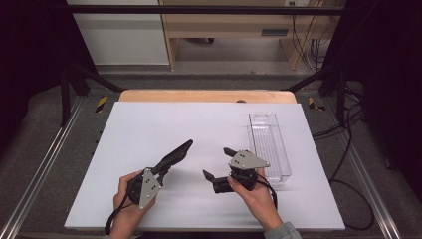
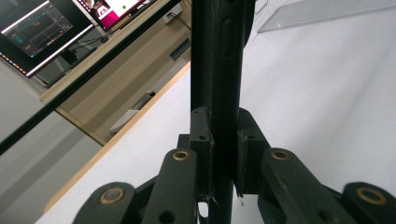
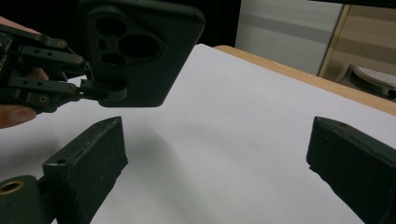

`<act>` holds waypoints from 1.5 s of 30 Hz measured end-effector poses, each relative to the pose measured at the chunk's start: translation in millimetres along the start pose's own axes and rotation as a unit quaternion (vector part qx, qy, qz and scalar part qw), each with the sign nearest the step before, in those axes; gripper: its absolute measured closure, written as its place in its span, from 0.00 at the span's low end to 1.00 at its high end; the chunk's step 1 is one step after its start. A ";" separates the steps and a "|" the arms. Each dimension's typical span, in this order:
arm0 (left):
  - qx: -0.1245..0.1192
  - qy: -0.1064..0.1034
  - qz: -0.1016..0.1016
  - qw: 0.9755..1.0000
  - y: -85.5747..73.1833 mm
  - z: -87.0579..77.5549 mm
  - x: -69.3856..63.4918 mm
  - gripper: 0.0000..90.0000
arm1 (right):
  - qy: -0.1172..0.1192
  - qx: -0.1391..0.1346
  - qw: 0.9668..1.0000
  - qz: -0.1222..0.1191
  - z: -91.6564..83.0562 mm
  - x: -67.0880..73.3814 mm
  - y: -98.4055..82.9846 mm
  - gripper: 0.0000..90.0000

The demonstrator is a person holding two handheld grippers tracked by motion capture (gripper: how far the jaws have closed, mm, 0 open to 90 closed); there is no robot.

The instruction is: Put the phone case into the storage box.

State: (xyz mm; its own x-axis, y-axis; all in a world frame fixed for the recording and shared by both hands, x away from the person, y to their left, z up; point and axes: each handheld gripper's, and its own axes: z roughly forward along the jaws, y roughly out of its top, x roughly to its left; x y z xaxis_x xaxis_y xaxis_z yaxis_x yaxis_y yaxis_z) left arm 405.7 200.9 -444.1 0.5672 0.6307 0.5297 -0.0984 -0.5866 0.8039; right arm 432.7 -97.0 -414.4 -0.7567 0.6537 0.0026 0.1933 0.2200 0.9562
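Okay, your left gripper is clamped on a black phone case, pads pinching its lower end, so the case sticks up and away from your hand, held off the white table. In the left gripper view the case runs edge-on straight up between the closed pads. In the right gripper view you see its back, camera cutouts facing you, with the left gripper gripping its bottom edge. Your right gripper sits just beside it to the right, jaws spread wide with nothing between them, only bare table. A clear plastic tray lies on the table right of your right hand, close to the gripper.
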 end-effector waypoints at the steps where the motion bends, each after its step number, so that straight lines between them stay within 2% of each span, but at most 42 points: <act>1: -0.002 -0.003 -0.010 1.000 -0.1 -0.4 1.1 0.90 | 0.001 -0.001 1.000 0.002 0.3 0.3 -0.2 0.06; 6: -0.014 -0.019 -0.053 0.998 -1.5 -1.2 5.6 0.90 | 0.012 -0.005 1.000 0.016 5.1 4.8 -1.4 0.05; 9: -0.019 -0.025 -0.075 0.997 -2.6 -1.7 7.2 0.90 | 0.016 0.001 1.000 0.015 8.4 8.4 -3.3 0.05; 17: -0.019 -0.033 -0.103 0.994 -3.4 -1.7 8.5 0.90 | 0.020 0.004 0.999 0.028 13.4 14.3 -6.7 0.04; 23: -0.017 -0.037 -0.108 0.993 -3.9 -1.1 7.3 0.90 | 0.021 0.006 0.999 0.029 14.6 16.0 -7.8 0.04; 26: -0.018 -0.039 -0.111 0.993 -3.0 -0.8 5.7 0.90 | 0.017 0.000 0.999 0.038 13.5 15.0 -7.0 0.04; 31: -0.029 -0.052 -0.133 0.989 -0.5 -0.8 3.9 0.90 | 0.020 -0.006 0.998 0.060 11.7 14.3 -4.4 0.04; 41: -0.037 -0.069 -0.146 0.986 2.8 1.1 -0.7 0.90 | 0.026 -0.011 0.997 0.067 14.2 18.5 -2.5 0.04; 45: -0.042 -0.069 -0.148 0.986 3.3 1.5 -1.2 0.90 | 0.030 -0.014 0.997 0.067 14.0 20.4 -1.5 0.04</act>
State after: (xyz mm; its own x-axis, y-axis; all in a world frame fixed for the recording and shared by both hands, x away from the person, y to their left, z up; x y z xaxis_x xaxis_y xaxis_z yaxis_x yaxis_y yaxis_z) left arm 405.9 197.4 -442.5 0.6862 0.6899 0.2308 0.0247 -0.3392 0.9404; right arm 425.7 -73.9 -419.9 -0.7610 0.6316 0.1484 0.2794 0.1127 0.9535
